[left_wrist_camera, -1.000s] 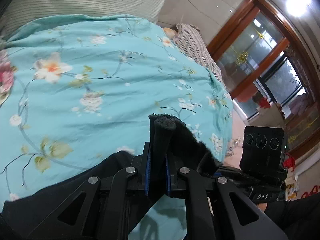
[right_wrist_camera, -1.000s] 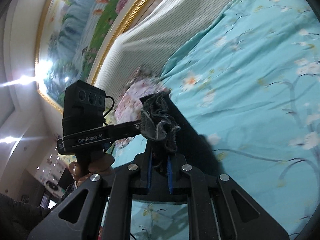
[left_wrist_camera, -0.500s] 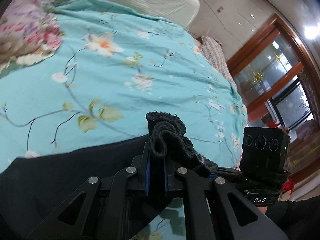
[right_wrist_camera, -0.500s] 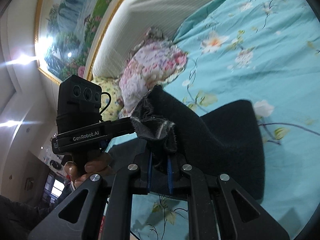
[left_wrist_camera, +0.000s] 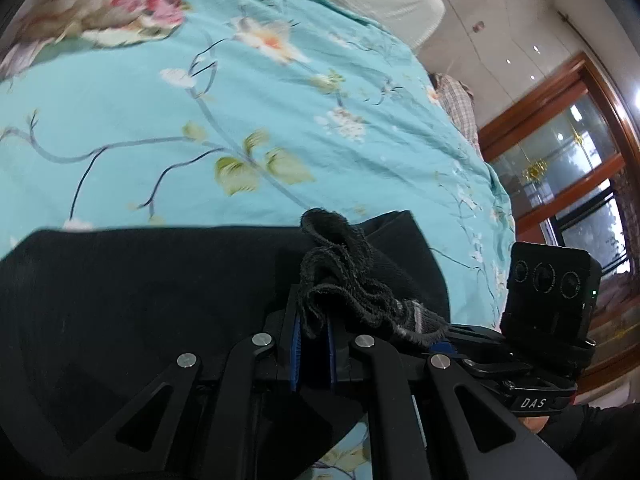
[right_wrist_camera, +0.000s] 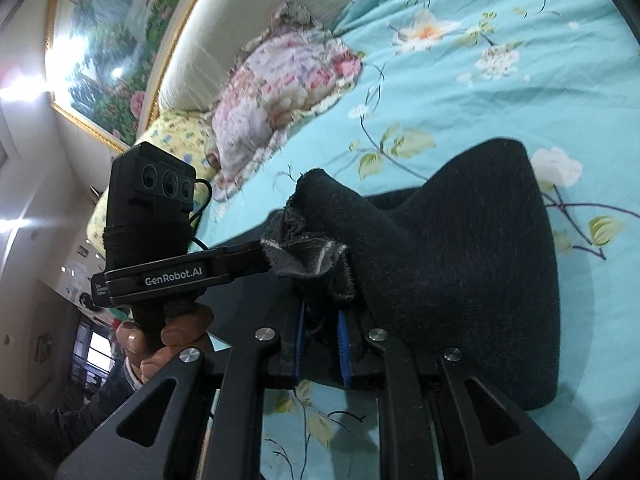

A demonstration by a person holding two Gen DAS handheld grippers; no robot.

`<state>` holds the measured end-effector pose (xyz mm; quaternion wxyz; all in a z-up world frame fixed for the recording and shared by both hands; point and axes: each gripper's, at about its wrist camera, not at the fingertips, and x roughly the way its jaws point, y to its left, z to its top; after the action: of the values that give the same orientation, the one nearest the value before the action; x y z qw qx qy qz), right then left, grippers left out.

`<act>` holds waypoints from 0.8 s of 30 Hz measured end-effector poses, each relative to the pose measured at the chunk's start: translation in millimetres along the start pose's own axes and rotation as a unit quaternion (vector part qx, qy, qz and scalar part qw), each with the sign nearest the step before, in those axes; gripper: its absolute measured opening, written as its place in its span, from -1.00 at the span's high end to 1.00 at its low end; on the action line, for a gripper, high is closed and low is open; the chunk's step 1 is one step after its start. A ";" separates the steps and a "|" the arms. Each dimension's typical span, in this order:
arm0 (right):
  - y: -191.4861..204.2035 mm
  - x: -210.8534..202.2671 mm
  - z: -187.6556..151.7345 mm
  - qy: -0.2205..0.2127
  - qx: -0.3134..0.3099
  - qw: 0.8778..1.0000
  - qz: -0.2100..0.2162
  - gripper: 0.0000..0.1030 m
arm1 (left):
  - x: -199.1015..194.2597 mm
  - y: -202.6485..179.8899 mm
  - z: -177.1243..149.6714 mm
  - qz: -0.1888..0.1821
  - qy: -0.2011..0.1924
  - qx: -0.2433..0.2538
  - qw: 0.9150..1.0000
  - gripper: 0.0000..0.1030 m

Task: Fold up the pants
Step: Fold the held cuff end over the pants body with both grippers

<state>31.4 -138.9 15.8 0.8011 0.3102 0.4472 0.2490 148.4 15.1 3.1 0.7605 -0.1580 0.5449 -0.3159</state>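
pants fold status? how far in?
Done: the black pants are doubled over on the floral bedspread. In hand: the left gripper and right gripper each pinch a bunched hem; the right's jaws have just been opening. Left: release, flatten, possibly another fold.

Left gripper point(left_wrist_camera: 313, 354) pitched steeply downward, blue pads point(left_wrist_camera: 295, 354) drawn nearly together and clamped on a bunched edge of the black pants point(left_wrist_camera: 132, 292); seen from the right wrist view at nine o'clock, gripped around its handle from below by the left hand point(right_wrist_camera: 160, 344), fingers curled, dark sleeve running off toward seven o'clock. Right gripper point(right_wrist_camera: 322, 346) angled down more gently, jaws having just eased apart a little, fabric bunched between the blue pads point(right_wrist_camera: 343, 356); visible in the left wrist view at four o'clock.
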 end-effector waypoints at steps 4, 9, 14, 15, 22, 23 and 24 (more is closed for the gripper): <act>1.4 8.1 -1.8 0.017 -0.007 1.000 -0.007 0.53 | -3.3 10.7 -8.5 0.003 -0.004 -0.013 1.000 0.85; 6.5 12.9 -4.1 0.027 -0.017 0.999 -0.014 0.41 | -12.8 16.6 -18.3 0.008 -0.013 -0.023 1.000 0.83; 12.8 15.4 -5.7 0.030 -0.024 0.999 -0.011 0.25 | -24.3 26.4 -28.0 0.007 -0.025 -0.048 0.998 0.81; 14.3 15.9 -6.0 0.032 -0.025 0.999 -0.010 0.25 | -26.8 28.3 -30.0 0.007 -0.028 -0.053 0.998 0.77; 27.0 18.6 -9.4 0.043 -0.038 0.998 -0.003 0.24 | -50.6 41.8 -48.0 0.020 -0.055 -0.096 0.994 0.59; 29.3 18.3 -9.8 0.044 -0.042 0.998 -0.001 0.24 | -53.5 42.9 -50.1 0.022 -0.059 -0.100 0.993 0.54; 30.8 17.6 -10.1 0.045 -0.044 0.998 0.000 0.24 | -57.8 44.8 -53.3 0.026 -0.065 -0.108 0.992 0.50</act>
<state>27.2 -103.2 24.0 0.7931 0.2631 0.4716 0.2817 100.8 91.9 0.1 0.7806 -0.2450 0.5292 -0.2250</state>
